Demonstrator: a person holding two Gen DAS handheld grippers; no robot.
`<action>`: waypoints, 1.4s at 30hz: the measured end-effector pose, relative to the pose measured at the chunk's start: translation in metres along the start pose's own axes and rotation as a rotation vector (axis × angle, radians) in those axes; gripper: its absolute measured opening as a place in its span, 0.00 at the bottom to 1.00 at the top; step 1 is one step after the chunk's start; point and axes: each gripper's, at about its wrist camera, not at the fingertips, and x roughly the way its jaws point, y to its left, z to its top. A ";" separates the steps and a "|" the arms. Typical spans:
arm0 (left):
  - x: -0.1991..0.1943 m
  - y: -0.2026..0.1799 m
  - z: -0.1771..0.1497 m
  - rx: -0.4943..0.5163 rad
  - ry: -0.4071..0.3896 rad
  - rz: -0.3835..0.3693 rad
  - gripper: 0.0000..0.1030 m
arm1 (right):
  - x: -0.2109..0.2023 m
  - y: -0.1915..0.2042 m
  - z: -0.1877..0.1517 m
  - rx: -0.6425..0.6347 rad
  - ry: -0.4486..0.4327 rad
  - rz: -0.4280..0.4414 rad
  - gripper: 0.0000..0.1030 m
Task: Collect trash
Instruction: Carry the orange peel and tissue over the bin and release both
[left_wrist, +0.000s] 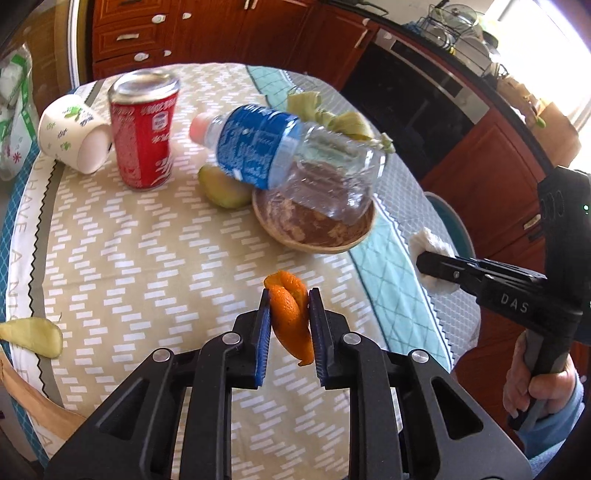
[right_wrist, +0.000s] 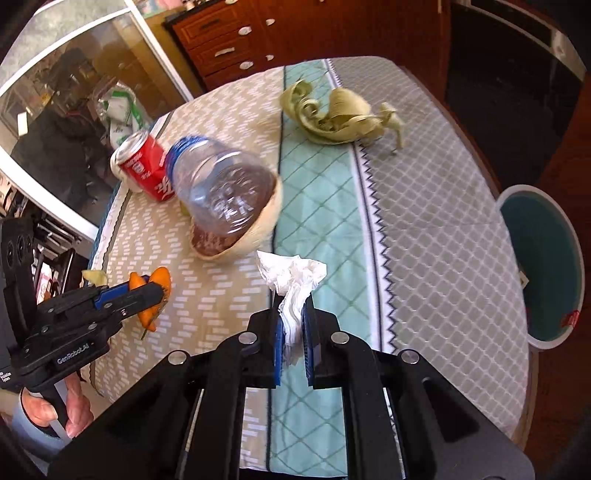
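**Both grippers hold scraps above the kitchen table**

A round table (right_wrist: 424, 221) under a patterned cloth in beige, teal and grey fills both views, with dark wooden cabinets (left_wrist: 207, 33) at 12 o'clock behind it. A dark oven front (left_wrist: 417, 96) sits at 2 o'clock in the left view. Only the right view shows the teal bin (right_wrist: 543, 266) off the table edge at 3 o'clock, and a glass door (right_wrist: 74, 92) at 10 o'clock.

On the cloth a clear plastic bottle (left_wrist: 288, 155) with a blue label lies tilted across a woven bowl (left_wrist: 314, 225). A red can (left_wrist: 144, 133) stands at 10 o'clock from the bowl, and a white paper cup (left_wrist: 74, 133) lies on its side just beyond, seen clearly only from the left. Green peel (right_wrist: 332, 114) is heaped at 12 o'clock in the right view. Only the left view shows a green fruit piece (left_wrist: 221, 188) beside the bowl and another (left_wrist: 33, 338) at 9 o'clock on the table edge.

The left gripper (left_wrist: 290, 321) is clamped on an orange peel (left_wrist: 291, 317); the right gripper (right_wrist: 293, 325) is clamped on a crumpled white tissue (right_wrist: 291, 280), both lifted off the cloth
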 end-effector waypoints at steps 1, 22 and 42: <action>-0.002 -0.007 0.003 0.016 -0.003 -0.008 0.20 | -0.006 -0.010 0.001 0.021 -0.016 -0.003 0.08; 0.099 -0.267 0.077 0.445 0.125 -0.148 0.20 | -0.121 -0.250 -0.025 0.448 -0.262 -0.158 0.09; 0.179 -0.325 0.092 0.469 0.203 -0.057 0.84 | -0.106 -0.316 -0.043 0.558 -0.209 -0.151 0.10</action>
